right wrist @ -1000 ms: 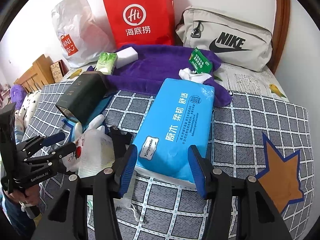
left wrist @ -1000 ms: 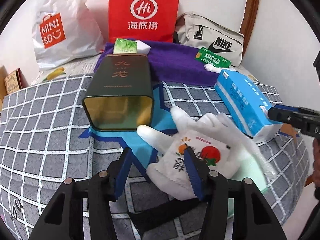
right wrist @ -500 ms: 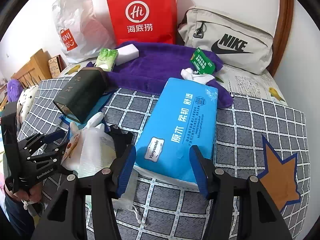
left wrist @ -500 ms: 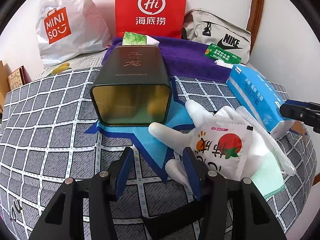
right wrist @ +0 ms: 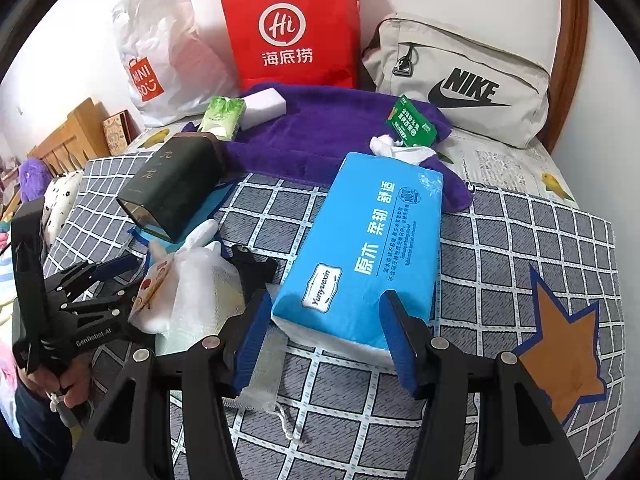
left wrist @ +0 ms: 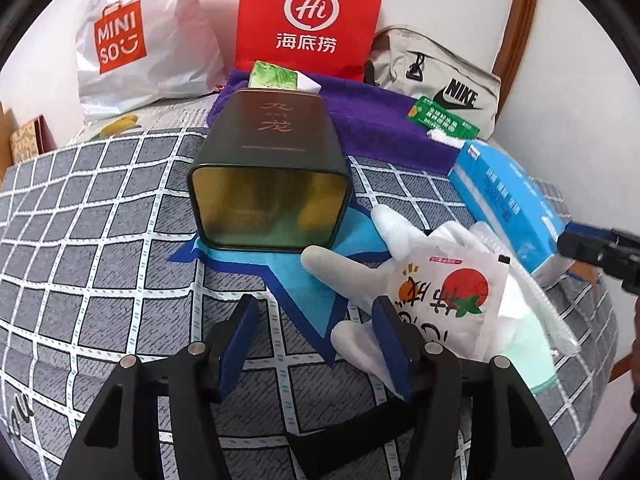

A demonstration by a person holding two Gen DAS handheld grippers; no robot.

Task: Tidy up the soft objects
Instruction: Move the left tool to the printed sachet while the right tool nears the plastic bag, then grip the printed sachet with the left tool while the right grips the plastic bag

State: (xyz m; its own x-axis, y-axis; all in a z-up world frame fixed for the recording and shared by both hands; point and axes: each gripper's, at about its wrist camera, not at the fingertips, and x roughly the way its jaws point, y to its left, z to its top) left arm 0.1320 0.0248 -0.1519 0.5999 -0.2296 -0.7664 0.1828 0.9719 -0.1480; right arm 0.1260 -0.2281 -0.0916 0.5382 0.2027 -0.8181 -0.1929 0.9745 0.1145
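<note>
both claws half open over the bed

left wrist view: my left claw (left wrist: pixel 316 334) hangs half open, nothing between its pads; it has just widened a little. its right finger (left wrist: pixel 394 346) overlaps the white glove (left wrist: pixel 360 276) and sachet (left wrist: pixel 444 300); contact i cannot tell. the open tin (left wrist: pixel 268 184) lies beyond.

right wrist view: my right claw (right wrist: pixel 324 338) is half open, straddling the near end of the blue tissue pack (right wrist: pixel 368 256) on the checked bed cover (right wrist: pixel 520 240), pads not pressing.
</note>
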